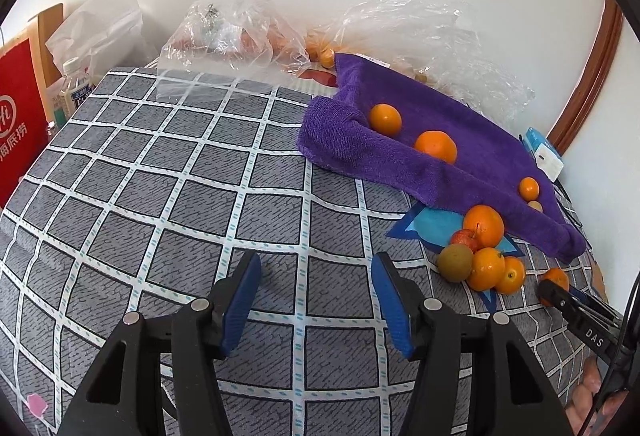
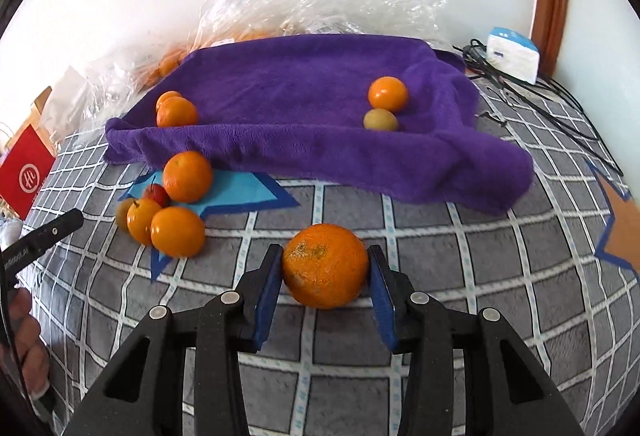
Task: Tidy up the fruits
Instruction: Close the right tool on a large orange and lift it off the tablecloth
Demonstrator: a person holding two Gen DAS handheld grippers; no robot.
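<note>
**Obscured and cut-off items**

I note fruit inside the clear plastic bags [image 1: 240,32] is veiled; its kind cannot be told. The red bag [image 1: 18,120] is cut by the frame edge. The purple towel [image 2: 304,108] covers part of the blue star mat [image 2: 244,192]. A hand [image 2: 24,340] sits blurred at the rim.

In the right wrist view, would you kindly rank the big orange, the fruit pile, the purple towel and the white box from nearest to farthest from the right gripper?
1. Big orange, between the right gripper's pads.
2. Fruit pile, ahead left on the blue star.
3. Purple towel, straight ahead.
4. White box, far right by the wall.
</note>
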